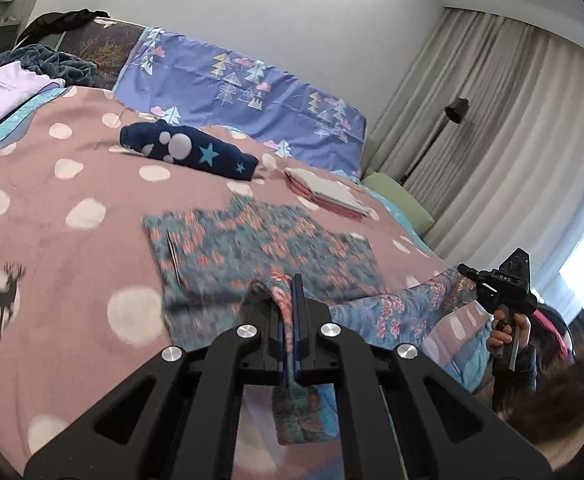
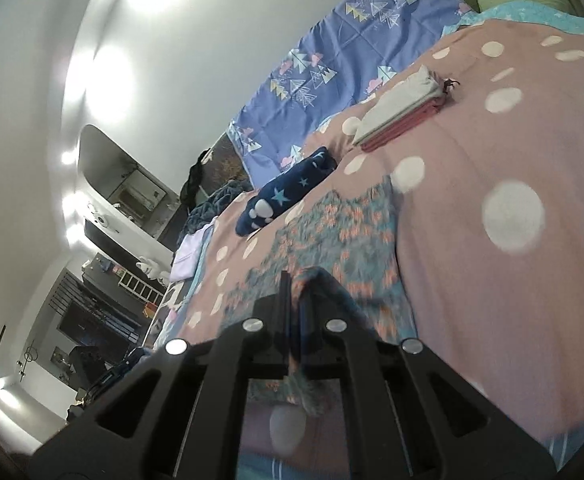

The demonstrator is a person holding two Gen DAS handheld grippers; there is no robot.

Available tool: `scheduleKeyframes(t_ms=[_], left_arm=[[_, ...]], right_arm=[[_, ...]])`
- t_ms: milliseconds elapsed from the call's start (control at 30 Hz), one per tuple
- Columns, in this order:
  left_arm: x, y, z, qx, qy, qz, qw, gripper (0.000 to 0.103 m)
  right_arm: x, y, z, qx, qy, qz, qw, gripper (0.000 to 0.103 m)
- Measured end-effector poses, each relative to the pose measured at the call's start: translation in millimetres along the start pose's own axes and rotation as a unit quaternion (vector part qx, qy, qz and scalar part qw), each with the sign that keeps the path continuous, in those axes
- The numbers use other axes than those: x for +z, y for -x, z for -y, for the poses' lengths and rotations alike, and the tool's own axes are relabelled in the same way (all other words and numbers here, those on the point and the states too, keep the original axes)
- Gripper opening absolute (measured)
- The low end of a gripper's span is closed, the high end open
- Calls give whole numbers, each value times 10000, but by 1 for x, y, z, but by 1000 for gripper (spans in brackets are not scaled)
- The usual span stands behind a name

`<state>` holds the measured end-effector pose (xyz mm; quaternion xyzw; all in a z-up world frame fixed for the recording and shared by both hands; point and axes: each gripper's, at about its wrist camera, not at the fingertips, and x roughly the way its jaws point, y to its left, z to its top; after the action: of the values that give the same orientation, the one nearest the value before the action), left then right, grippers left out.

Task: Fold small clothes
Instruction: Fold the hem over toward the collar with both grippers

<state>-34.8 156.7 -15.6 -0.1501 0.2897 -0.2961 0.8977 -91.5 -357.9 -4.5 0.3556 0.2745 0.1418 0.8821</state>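
Observation:
A small blue garment with a pink floral print [image 1: 260, 248] lies spread on the pink polka-dot bedspread [image 1: 72, 184]. My left gripper [image 1: 290, 292] is shut on the garment's near edge, with cloth pinched between the jaws and hanging behind them. My right gripper [image 2: 293, 292] is shut on another edge of the same garment [image 2: 331, 232]. In the left wrist view the right gripper [image 1: 467, 270] shows at the right, held in a hand and pulling a corner of the cloth off the bed's edge.
A folded navy garment with stars and paw prints [image 1: 188, 150] lies farther back. A stack of folded grey and pink clothes [image 1: 323, 192] sits to the right of it. A purple tree-print sheet [image 1: 244, 84], a green pillow [image 1: 399, 200], curtains and a floor lamp [image 1: 435, 136] stand behind.

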Motion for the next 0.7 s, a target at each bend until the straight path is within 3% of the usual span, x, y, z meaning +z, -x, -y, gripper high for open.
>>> scheduleKeyframes(t_ms=[200, 367, 500, 633, 700], left_arm=[[58, -74, -46, 249, 261, -151, 9992, 3], [50, -165, -110, 527, 1056, -867, 9892, 3], [36, -187, -128, 616, 1261, -1102, 9840, 5], [38, -169, -125, 593, 1192, -1074, 9853, 27], [35, -154, -114, 542, 993, -1029, 9882, 34]], right_arm=[[68, -102, 18, -416, 51, -251, 9988, 4], [69, -179, 71, -939, -474, -874, 9906, 4], [60, -182, 83, -949, -520, -936, 9897, 9], [56, -166, 67, -990, -49, -1105, 9889, 10], [50, -156, 57, -1036, 302, -1203, 9869, 19]])
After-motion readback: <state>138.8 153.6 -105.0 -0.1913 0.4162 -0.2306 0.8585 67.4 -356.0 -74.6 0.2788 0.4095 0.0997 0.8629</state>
